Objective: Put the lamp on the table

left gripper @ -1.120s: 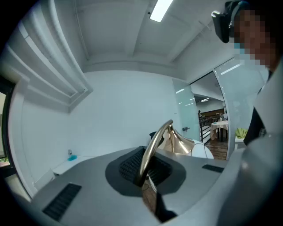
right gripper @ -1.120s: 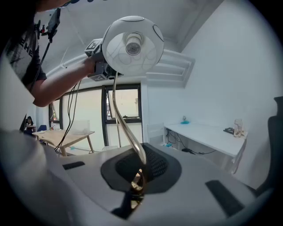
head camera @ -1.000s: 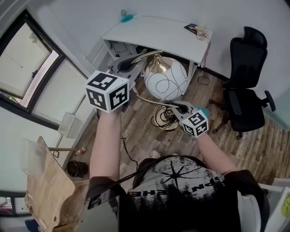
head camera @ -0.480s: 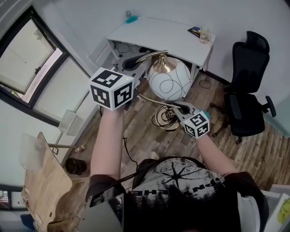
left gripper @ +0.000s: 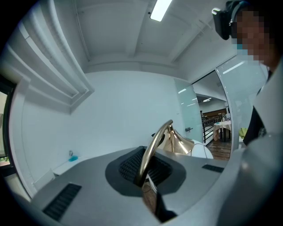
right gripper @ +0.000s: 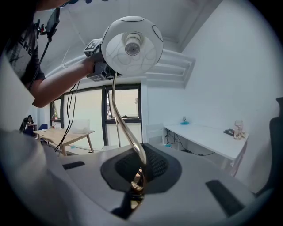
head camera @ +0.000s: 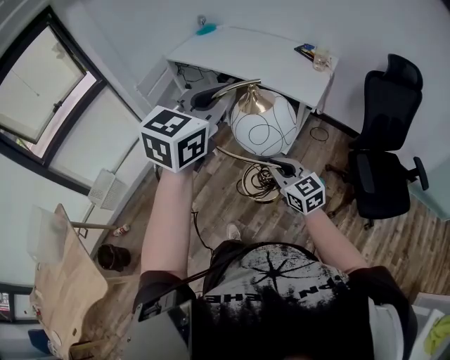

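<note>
Lamp [head camera: 266,126], white globe shade w/ black line pattern and a brass neck, is held off the wood floor [head camera: 232,204], near the front edge of the white table [head camera: 239,53] but not resting on it. L gripper [head camera: 211,93]: jaws clamped on the curved brass rod [left gripper: 154,143] by the top of the shade. R gripper [head camera: 283,167]: jaws clamped on the same rod, lower end. Coiled cable [head camera: 254,184] lies on the floor below the shade; black office chair [head camera: 383,162] stands at right.

Bright daylight fr window [head camera: 42,95] + ceiling strip [left gripper: 160,9]; fisheye warp at edges.
</note>
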### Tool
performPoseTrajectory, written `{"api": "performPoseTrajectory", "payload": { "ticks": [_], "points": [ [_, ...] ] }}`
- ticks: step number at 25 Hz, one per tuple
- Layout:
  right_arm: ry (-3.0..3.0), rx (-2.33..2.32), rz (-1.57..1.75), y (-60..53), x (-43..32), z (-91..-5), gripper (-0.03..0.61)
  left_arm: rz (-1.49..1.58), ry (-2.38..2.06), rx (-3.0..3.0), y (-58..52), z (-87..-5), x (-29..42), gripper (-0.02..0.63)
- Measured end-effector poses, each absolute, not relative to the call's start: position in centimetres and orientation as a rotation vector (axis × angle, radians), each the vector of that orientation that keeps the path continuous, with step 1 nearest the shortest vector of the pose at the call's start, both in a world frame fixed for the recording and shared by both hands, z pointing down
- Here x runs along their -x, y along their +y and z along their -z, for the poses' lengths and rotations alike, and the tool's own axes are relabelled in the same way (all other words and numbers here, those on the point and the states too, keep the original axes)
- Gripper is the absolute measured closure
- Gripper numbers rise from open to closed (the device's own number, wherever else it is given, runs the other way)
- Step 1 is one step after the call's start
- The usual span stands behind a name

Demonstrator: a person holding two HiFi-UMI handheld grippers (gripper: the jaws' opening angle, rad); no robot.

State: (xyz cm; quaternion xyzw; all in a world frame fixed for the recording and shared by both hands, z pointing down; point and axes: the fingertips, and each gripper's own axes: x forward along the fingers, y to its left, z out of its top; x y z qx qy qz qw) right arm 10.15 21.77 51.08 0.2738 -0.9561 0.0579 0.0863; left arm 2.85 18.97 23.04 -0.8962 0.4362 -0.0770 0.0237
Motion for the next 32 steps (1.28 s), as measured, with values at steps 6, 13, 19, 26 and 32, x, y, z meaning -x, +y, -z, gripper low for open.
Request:
{"api": "performPoseTrajectory", "payload": {
  "ticks": [6, 13, 19, 26, 32],
  "points": [
    [-2.835, -0.851, -0.182, 19.0, -8.5, -51.6, 0.561, 0.235, 1.324, 2.791, 15.8, -23.6, -1.1, 0.6],
    [-2.795, -0.927, -0.194, 14.7, -5.6, -52.4, 0.561, 0.221, 1.244, 2.841, 10.9, -24.5, 1.9, 0.6],
    [-2.752, -1.007, -0.198, 10.4, -2.6, -51.7, 0.561, 0.192, 1.168, 2.877, 5.8, -24.0, 5.3, 0.6],
    [-2.721, -1.054, -0.198, 7.8, -1.4, -52.9, 0.561, 0.173, 1.126, 2.912, 2.6, -25.4, 6.8, 0.6],
    [-2.704, -1.093, -0.197, 5.2, 0.6, -53.2, 0.561, 0.166, 1.088, 2.927, -0.3, -25.8, 8.7, 0.6]
  ]
}}
